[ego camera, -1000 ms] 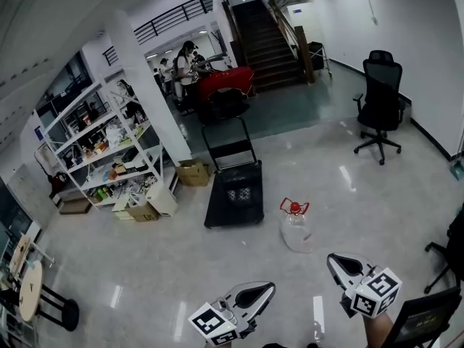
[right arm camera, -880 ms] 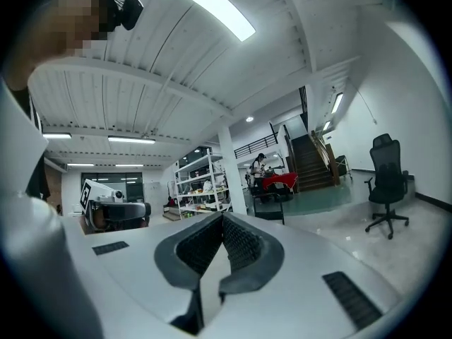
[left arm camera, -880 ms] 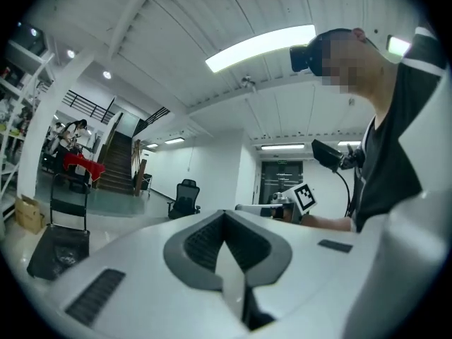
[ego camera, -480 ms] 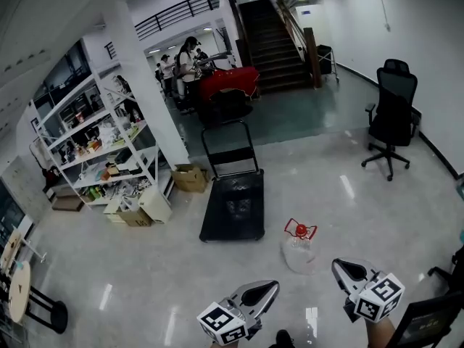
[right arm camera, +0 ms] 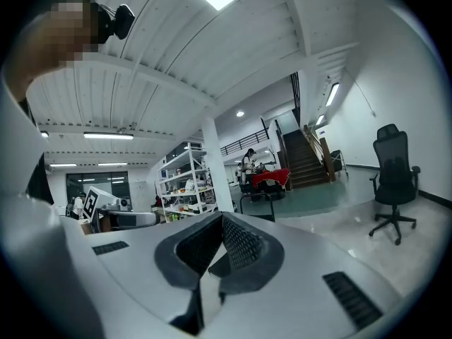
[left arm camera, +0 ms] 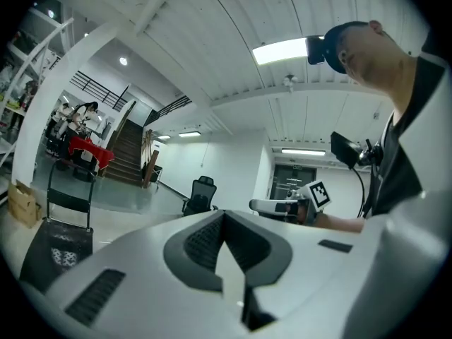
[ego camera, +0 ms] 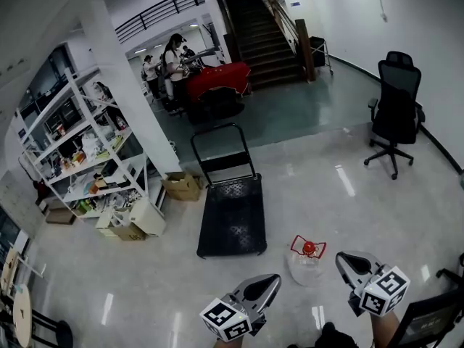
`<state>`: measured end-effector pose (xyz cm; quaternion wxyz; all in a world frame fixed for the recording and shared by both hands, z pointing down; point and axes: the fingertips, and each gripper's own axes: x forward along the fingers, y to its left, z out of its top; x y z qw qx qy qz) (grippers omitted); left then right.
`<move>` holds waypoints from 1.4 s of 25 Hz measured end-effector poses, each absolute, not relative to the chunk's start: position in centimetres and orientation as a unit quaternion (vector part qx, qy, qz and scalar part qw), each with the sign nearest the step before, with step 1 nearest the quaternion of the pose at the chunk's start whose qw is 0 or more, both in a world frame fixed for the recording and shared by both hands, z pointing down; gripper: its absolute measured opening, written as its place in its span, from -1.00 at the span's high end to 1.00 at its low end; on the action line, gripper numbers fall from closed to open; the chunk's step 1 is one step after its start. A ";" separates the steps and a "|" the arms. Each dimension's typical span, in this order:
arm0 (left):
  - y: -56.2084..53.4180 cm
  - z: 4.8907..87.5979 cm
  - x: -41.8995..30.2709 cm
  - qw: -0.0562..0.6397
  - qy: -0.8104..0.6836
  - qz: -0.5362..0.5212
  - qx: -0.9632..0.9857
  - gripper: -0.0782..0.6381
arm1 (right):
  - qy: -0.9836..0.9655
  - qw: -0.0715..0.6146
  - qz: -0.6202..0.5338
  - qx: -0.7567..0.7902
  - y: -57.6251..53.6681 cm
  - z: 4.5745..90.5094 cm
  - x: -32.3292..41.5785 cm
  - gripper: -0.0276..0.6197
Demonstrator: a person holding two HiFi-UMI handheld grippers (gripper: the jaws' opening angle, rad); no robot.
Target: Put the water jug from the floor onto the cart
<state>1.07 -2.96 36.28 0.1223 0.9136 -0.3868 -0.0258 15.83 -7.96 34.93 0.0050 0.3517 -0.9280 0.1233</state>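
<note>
White shelving [ego camera: 69, 165] fills the left of the frame. Centre frame, the black platform cart [ego camera: 232, 223] sits on the floor. Bottom centre is the left gripper [ego camera: 270, 281], jaws together, holding nothing. The clear, red-capped water jug [ego camera: 306, 265] stands on the floor just right of the cart. Lower right, the right gripper [ego camera: 345, 259], jaws closed together, empty.

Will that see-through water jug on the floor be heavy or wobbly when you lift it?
Probably heavy if full, though how much water the water jug holds is unclear. Its thin red handle sits on top, so it may swing when lifted. The floor looks glossy, so a push would likely slide it.
</note>
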 end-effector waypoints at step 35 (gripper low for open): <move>-38.6 60.7 3.3 0.289 -0.401 0.100 0.863 0.78 | -0.860 0.139 0.305 0.385 -44.6 62.3 18.8 0.77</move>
